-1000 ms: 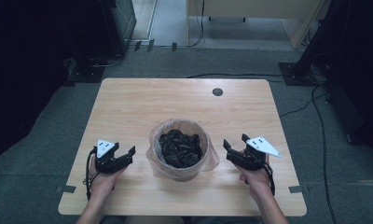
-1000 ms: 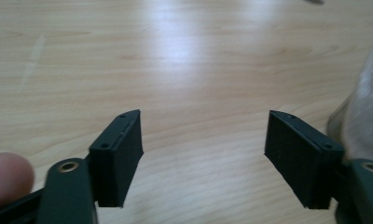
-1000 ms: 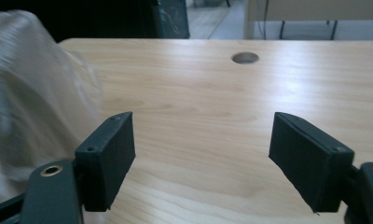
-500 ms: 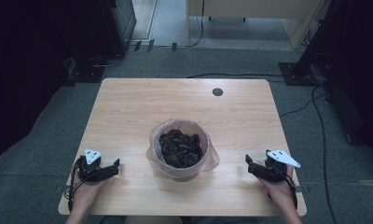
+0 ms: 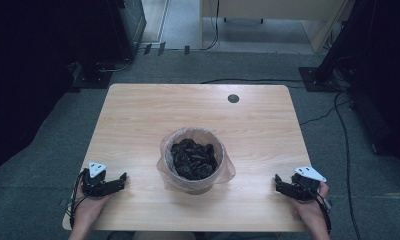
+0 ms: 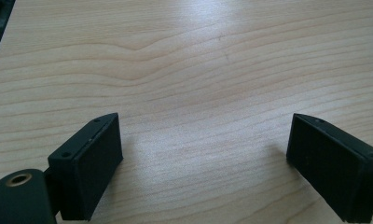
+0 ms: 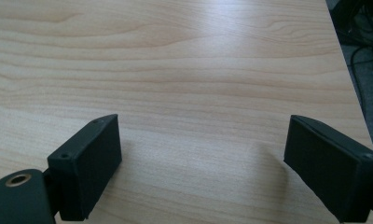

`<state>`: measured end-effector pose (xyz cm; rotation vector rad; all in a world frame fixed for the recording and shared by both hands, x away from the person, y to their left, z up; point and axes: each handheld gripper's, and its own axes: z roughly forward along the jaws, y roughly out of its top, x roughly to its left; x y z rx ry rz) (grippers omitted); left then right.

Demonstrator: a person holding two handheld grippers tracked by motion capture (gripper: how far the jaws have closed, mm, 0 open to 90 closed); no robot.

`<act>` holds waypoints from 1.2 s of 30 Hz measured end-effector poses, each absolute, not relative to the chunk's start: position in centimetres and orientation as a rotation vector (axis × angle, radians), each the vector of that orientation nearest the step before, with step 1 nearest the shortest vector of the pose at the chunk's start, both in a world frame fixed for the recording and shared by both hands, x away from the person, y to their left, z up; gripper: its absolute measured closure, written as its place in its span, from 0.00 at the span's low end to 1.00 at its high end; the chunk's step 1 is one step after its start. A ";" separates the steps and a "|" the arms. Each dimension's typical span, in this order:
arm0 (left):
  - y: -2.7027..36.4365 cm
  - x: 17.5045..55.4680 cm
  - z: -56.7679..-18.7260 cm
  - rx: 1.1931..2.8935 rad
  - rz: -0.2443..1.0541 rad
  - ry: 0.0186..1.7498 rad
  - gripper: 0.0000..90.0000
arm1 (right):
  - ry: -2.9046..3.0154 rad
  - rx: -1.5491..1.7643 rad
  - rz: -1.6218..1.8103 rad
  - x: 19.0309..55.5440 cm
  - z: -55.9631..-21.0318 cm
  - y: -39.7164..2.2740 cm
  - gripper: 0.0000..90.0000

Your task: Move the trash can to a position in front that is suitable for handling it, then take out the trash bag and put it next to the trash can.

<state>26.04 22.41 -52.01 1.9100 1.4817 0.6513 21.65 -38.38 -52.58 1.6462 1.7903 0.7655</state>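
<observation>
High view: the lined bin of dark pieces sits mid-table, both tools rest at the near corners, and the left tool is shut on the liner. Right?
Not quite. The left tool holds nothing: the left gripper view shows its jaws wide apart over bare table, well clear of the liner. The bin mid-table and the right tool at its near corner are as you say.
</observation>
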 end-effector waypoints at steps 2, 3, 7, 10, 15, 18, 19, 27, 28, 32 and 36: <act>22.4 26.1 -52.0 1.910 0.652 1.483 0.11 | 1.801 1.619 0.765 21.7 -52.6 -38.1 0.12; 22.4 26.1 -52.0 1.910 0.652 1.483 0.11 | 1.808 1.623 0.772 21.7 -52.6 -38.1 0.12; 22.2 25.8 -52.0 1.904 0.656 1.494 0.11 | 1.808 1.694 0.818 22.0 -52.7 -38.7 0.12; 21.0 25.2 -51.4 1.916 0.641 1.472 0.14 | 1.809 1.693 0.815 22.0 -52.7 -38.7 0.12; 17.8 24.6 -50.5 1.950 0.615 1.368 0.14 | 1.810 1.693 0.815 22.0 -52.7 -38.7 0.12; 15.8 24.2 -50.6 1.984 0.572 1.318 0.14 | 1.809 1.693 0.815 22.0 -52.7 -38.6 0.12; 15.2 23.9 -50.6 1.990 0.562 1.300 0.14 | 1.809 1.691 0.815 22.0 -52.7 -38.6 0.12; 11.6 22.1 -49.3 2.025 0.505 1.120 0.14 | 1.808 1.691 0.814 21.9 -52.7 -38.6 0.12; 11.4 21.9 -49.2 2.029 0.498 1.108 0.14 | 1.808 1.691 0.814 21.9 -52.7 -38.6 0.12; 10.3 21.7 -49.1 2.034 0.495 1.071 0.14 | 1.809 1.691 0.814 21.9 -52.7 -38.6 0.12; 9.3 21.6 -48.7 2.037 0.510 1.022 0.16 | 1.808 1.691 0.814 21.9 -52.7 -38.6 0.12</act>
